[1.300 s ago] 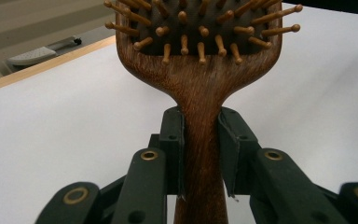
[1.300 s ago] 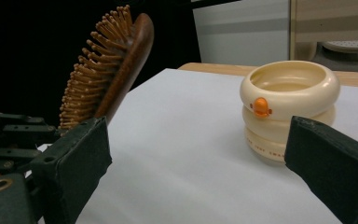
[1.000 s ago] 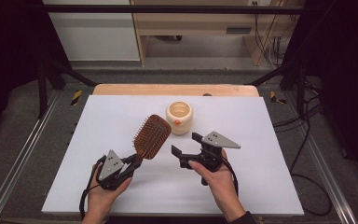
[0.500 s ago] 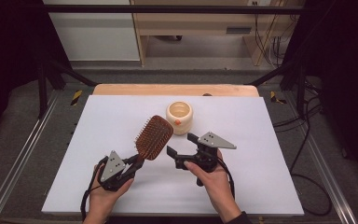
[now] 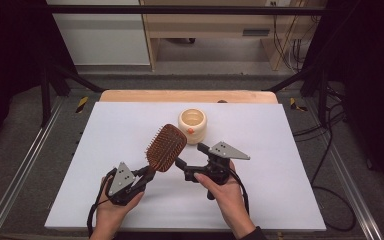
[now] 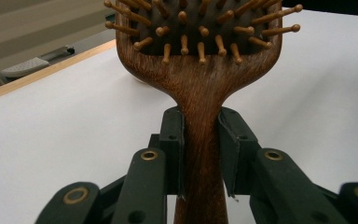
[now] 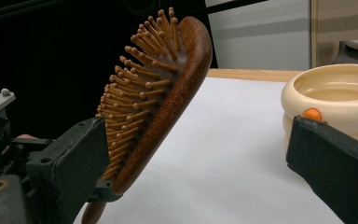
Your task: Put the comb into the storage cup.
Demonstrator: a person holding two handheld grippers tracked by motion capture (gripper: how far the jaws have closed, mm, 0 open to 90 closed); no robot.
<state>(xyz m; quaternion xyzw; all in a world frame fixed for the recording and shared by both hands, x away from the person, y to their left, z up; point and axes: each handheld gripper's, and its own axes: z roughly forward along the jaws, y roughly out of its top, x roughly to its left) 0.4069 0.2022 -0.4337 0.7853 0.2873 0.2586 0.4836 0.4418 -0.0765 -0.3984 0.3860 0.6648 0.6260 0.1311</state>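
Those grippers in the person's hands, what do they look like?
Both the left gripper and the right gripper are black, each with two blocky jaws on linked bars with brass-ringed holes. A grey three-cornered plate tops each, and a black cable trails from each. A dark sleeve edge shows at the right wrist.

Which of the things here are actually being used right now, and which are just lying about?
In use:
- brown wooden paddle hairbrush, its handle clamped in the left hand-held gripper
- right hand-held gripper, jaws open beside the brush head

Lying about:
- cream round ceramic pot with an orange dot
- white table sheet
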